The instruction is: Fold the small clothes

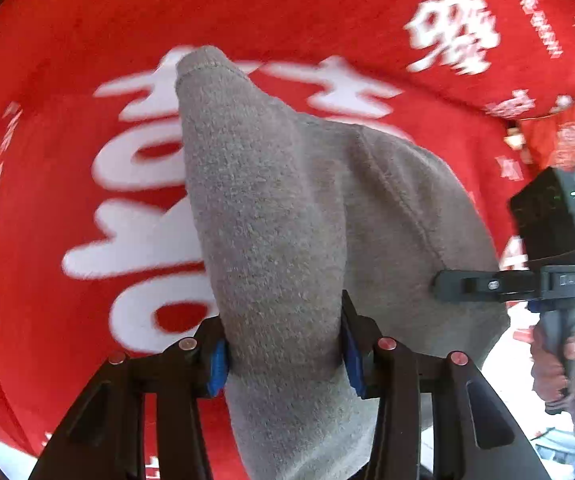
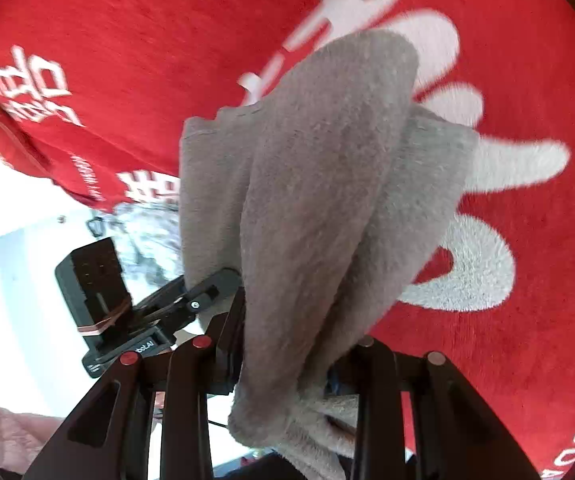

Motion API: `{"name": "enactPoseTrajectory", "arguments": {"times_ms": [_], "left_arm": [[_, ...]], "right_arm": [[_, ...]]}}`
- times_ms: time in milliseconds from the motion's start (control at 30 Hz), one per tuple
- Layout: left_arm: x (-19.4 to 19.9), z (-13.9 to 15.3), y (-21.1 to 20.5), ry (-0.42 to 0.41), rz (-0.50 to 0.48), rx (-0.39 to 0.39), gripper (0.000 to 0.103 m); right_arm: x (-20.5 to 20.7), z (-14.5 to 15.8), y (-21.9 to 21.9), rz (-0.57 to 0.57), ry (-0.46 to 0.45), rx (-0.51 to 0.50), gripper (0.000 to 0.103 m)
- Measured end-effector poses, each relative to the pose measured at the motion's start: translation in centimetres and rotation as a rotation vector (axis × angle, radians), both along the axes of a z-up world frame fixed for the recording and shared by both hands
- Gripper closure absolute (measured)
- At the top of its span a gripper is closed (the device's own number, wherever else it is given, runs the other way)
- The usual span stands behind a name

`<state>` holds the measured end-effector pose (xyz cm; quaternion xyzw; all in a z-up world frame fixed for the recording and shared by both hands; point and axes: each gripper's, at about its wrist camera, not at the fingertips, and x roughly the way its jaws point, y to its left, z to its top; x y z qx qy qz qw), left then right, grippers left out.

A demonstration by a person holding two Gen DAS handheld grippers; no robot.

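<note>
Both grippers are clamping one small grey fleecy garment [image 1: 271, 216]: the left gripper [image 1: 283, 348] and right gripper [image 2: 287, 360] are each pinching a bunched edge, lifting it above the red plush cloth with white lettering [image 1: 67, 60]. Next, probably, comes laying it flat mid-cloth and folding.

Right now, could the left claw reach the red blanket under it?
Probably not as things stand: the left claw is shut on the grey cloth, which bunches between its pads and hangs over the red blanket below.
</note>
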<state>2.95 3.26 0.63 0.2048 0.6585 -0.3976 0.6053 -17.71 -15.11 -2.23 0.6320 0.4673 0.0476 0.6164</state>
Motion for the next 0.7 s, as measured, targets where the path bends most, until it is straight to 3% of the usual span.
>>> {"name": "enactPoseTrajectory", "arguments": {"times_ms": [67,167,267,367,433,467,500,533,633,700], "left_arm": [[0.7,-0.8,1.7,-0.021,0.039,0.045,0.052],[1.8,0.7,3.7,-0.060,0.096,0.008,0.052],[3.2,2.3,5.3,-0.147,0.132,0.018,0.052],[4.2,2.2,5.7,-0.140,0.160,0.019,0.052],[4.4,1.5,5.3,-0.134,0.159,0.026,0.052],[4.2,1.2,4.9,-0.139,0.151,0.033,0.052],[4.0,1.0,4.5,-0.147,0.140,0.048,0.052],[3.7,0.9,3.8,-0.154,0.134,0.058,0.052],[2.6,1.1,3.7,-0.199,0.110,0.061,0.052],[1.8,-0.2,3.5,-0.224,0.096,0.103,0.052]], "right_arm": [[0.3,-1.2,0.6,0.031,0.087,-0.039,0.063],[0.0,-0.4,0.1,0.032,0.184,-0.150,0.038],[-1.4,2.4,-1.3,-0.037,0.221,-0.271,0.036],[-2.2,3.7,-3.7,-0.102,0.166,-0.272,0.036],[-1.6,3.0,-3.7,-0.083,0.170,-0.250,0.038],[-0.9,2.0,-3.4,-0.049,0.192,-0.233,0.054],[-0.1,0.9,-2.8,-0.007,0.216,-0.211,0.091],[0.4,0.5,-1.9,0.017,0.229,-0.214,0.091],[1.3,4.0,-0.9,0.098,0.164,-0.409,0.092],[0.6,5.2,-1.1,0.103,0.182,-0.506,0.093]]}}
